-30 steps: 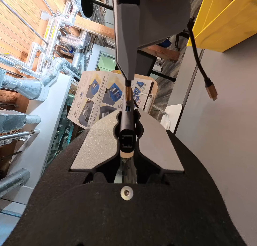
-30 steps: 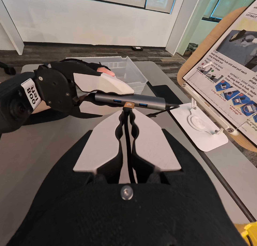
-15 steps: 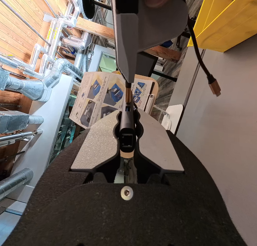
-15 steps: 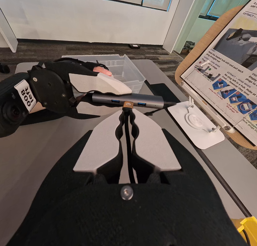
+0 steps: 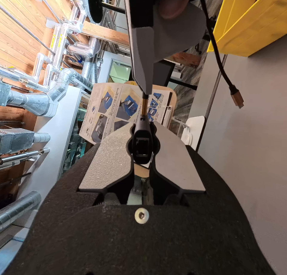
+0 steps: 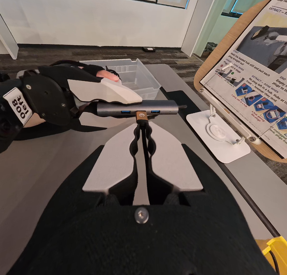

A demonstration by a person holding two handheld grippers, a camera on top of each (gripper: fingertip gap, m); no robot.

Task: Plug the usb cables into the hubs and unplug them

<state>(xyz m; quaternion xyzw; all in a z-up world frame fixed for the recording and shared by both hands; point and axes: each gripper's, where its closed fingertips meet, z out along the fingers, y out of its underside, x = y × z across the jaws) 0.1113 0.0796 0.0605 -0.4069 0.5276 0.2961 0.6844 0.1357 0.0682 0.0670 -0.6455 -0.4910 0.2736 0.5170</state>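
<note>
Your left gripper (image 6: 108,95) is clamped on the grey hub (image 6: 136,108), pinching it top and bottom near one end, w/ the hub held level just above the table (image 6: 46,166). In the left wrist view you look straight down the hub's length, its end port facing the camera.

Your right gripper (image 6: 142,126) is closed on the black cable (image 6: 145,151), w/ the fingertips sitting just behind the copper plug (image 6: 141,116). That plug sits in the middle port, between two blue ports; can't tell if it's fully seated.

Handling, as I judge it: the hub is a light, stiff metal bar, probably slick, so your end-on hold gives leverage for it to twist. Grip nearer the middle if it rocks. The cable is soft and braided; pulling or pushing on it alone will likely just bend it. Take hold of the rigid copper shell instead, and keep the force straight along the port axis.

The cable's other copper end (image 5: 236,98) dangles free over the table, near the yellow bin (image 5: 248,22). A clear tray (image 6: 139,79) sits behind the hub, well apart from the instruction board (image 6: 256,81).
</note>
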